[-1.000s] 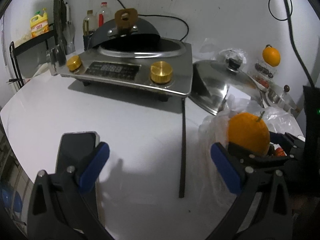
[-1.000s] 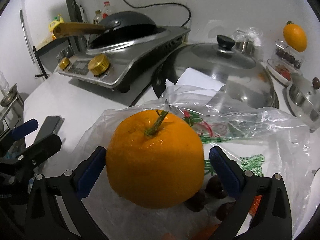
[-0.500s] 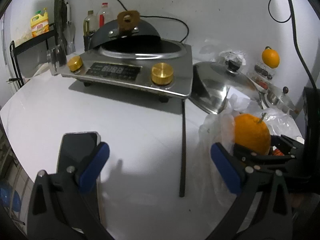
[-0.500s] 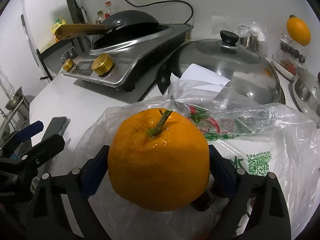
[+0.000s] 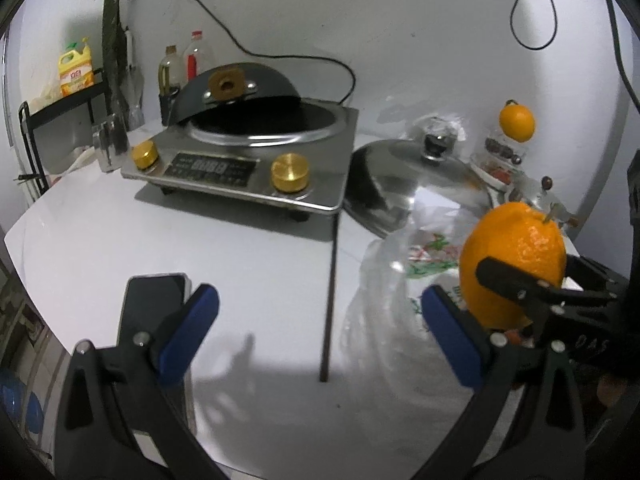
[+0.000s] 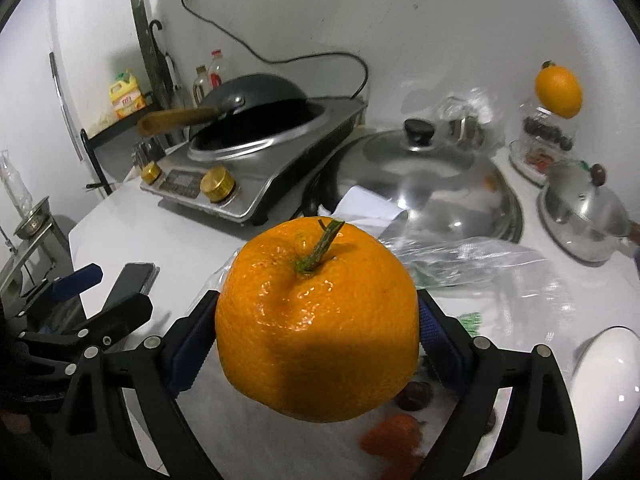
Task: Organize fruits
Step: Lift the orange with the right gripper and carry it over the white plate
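While the blue pads are pressing on both of its sides, the orange (image 6: 316, 320) is sitting clamped in the right hand-held gripper (image 6: 318, 340), filling the centre of the right wrist view with its green stem pointing up. It is hanging clear above the clear plastic bag (image 6: 460, 264) that is lying on the white desk (image 5: 240, 264), where dark and red fruits (image 6: 414, 396) are showing blurred at the lower centre. In the left wrist view the same orange (image 5: 514, 264) is appearing at the right edge. The left hand-held gripper (image 5: 316, 332) is standing wide apart with nothing between its fingers, hovering over the desk beside a phone (image 5: 150, 304) at the lower left. A second orange (image 6: 558, 92) is resting on a jar in the upper right of the frame.
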`<state>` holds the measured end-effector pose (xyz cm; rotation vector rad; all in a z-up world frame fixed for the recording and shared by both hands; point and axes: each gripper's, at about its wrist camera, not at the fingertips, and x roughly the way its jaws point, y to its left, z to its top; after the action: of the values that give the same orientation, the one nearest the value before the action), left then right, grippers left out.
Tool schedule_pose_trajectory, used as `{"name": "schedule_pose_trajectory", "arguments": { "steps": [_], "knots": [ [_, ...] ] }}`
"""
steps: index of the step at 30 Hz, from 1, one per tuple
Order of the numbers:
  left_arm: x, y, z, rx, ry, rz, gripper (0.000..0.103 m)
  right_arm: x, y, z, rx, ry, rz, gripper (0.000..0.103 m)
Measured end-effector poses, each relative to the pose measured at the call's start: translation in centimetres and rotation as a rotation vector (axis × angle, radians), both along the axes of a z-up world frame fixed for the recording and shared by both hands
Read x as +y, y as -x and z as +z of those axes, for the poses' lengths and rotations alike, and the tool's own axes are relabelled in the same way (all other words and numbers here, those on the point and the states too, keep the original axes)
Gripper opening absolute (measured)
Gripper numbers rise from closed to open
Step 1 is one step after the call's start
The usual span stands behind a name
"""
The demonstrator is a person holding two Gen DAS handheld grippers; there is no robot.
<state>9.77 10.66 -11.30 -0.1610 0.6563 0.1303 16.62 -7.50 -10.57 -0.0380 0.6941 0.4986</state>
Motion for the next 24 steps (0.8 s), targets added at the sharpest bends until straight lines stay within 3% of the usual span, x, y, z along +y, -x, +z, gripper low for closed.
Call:
{"name": "schedule_pose_trajectory", "arguments": {
  "steps": [24],
  "knots": [
    [-9.8,1.1,3.9,-0.042,-0.064,-0.116,0.102,-13.8,3.9,2.3,-0.069,-0.029,-0.191,0.094]
  ]
}}
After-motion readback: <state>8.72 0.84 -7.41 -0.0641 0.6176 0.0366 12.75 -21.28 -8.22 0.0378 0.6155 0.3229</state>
